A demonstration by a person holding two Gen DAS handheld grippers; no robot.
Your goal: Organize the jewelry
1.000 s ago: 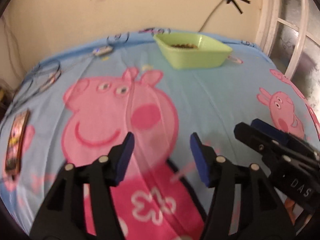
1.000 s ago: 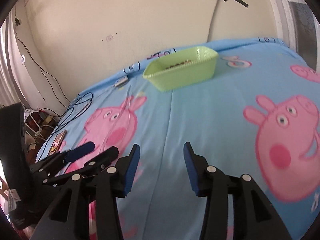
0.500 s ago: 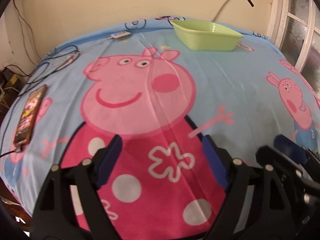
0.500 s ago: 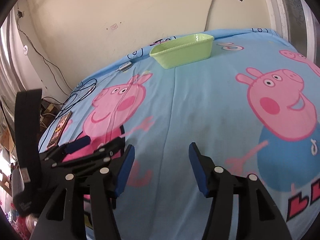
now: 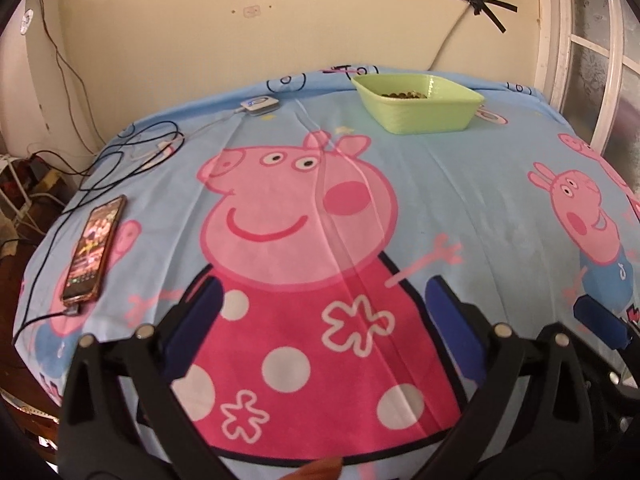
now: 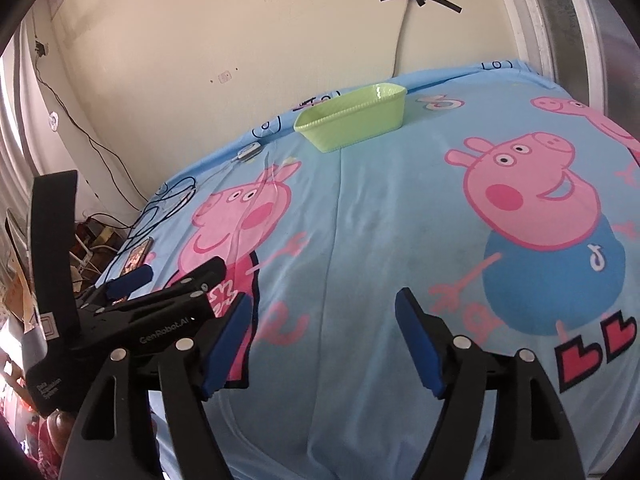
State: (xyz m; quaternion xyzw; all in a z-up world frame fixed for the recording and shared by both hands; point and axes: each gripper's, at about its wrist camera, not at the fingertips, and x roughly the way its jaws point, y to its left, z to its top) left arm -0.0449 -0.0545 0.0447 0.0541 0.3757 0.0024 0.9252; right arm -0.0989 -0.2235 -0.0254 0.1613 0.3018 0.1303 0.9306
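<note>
Green tray sits at the far end of the bed, near the wall, with small brownish-gold jewelry pieces in a low pile inside it; too small to tell what kind. From the right wrist view the tray shows only its outer wall and rim, contents hidden.

Your left gripper is well apart from the tray, at the near end of the blue cartoon bedsheet, over the pig's pink dress. Jaws spread wide, nothing between the blue pads. Tray lies far ahead and slightly right of it.

Your right gripper is also back at the near end, jaws wide apart, holding nothing. Tray is far ahead, about centre-line. The left gripper sits just beside it on its left.

Phone lies screen up on the sheet's left edge, cable plugged in. Black cables tangle further back; small white device near the wall, left of the tray.
</note>
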